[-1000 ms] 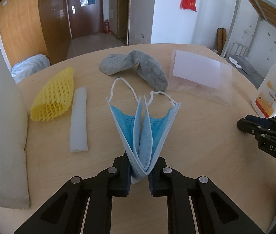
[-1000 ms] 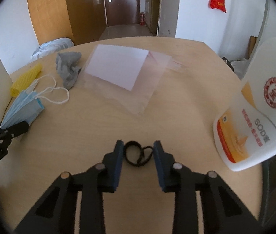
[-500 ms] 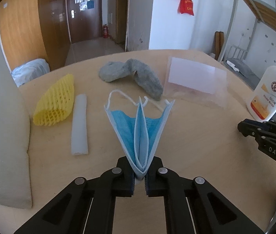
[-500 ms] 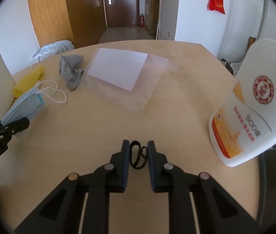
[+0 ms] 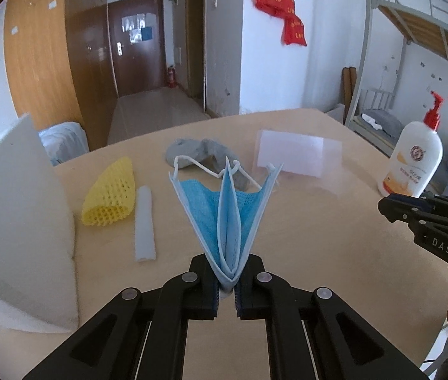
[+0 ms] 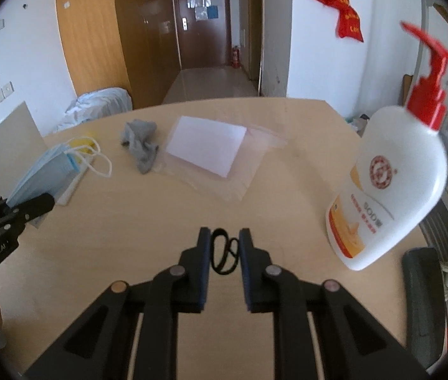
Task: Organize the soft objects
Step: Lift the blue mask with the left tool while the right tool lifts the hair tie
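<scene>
My left gripper (image 5: 226,280) is shut on a folded blue face mask (image 5: 227,218) and holds it above the wooden table (image 5: 319,253). The mask also shows in the right wrist view (image 6: 45,171), beside the left gripper (image 6: 46,204). My right gripper (image 6: 224,247) is shut on a black hair tie (image 6: 222,255), lifted off the table. A grey sock (image 5: 203,155) (image 6: 141,144), a yellow foam net (image 5: 111,196) and a white foam strip (image 5: 144,224) lie on the table.
A clear bag with white paper (image 5: 298,158) (image 6: 206,152) lies at the back. A white lotion bottle with red pump (image 5: 414,158) (image 6: 392,186) stands at the right. A white foam board (image 5: 8,221) stands at the left edge.
Both grippers have risen from the table. The right gripper closed on the hair tie and lifted it. The left gripper lifted the mask.
</scene>
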